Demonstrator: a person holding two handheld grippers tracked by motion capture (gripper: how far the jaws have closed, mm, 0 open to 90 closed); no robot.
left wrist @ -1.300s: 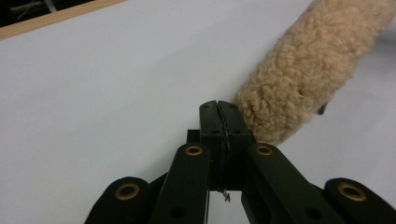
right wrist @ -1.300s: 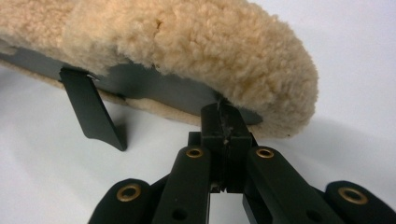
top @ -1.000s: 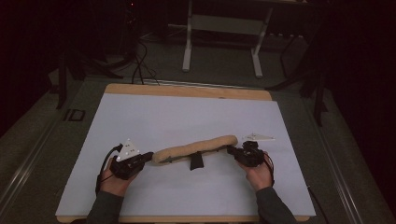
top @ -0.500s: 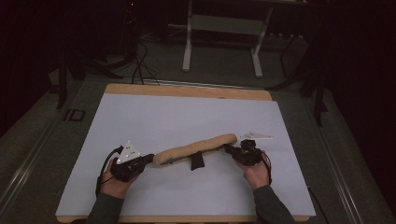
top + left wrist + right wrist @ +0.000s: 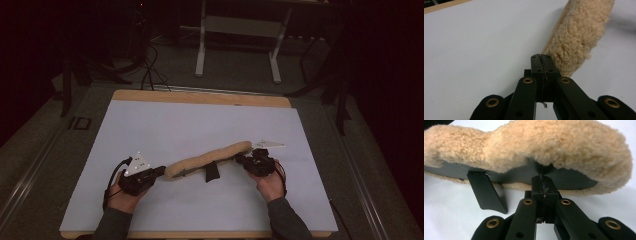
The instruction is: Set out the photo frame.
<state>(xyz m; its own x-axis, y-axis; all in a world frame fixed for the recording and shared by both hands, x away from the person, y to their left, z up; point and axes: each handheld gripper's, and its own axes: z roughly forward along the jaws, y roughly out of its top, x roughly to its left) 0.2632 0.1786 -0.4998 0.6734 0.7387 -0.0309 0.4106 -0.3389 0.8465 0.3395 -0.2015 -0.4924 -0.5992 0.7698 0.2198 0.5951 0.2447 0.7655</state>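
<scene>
Two grippers held one long fleece pad between them over the white counter. Your left gripper had its jaws pressed together at the pad's near-left end, apparently pinching its edge. The pad's long axis ran from lower left up to the right, fleece upward, a black strap hanging mid-length. Your right gripper had its jaws clamped on the dark underside edge. No writing was readable.

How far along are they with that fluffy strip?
Both ends look gripped: the left gripper is shut at one end of the fleece pad, the right gripper shut on its dark edge. In hand: holding it stretched over the table. Its black strap hangs loose; what follows is unclear.
</scene>
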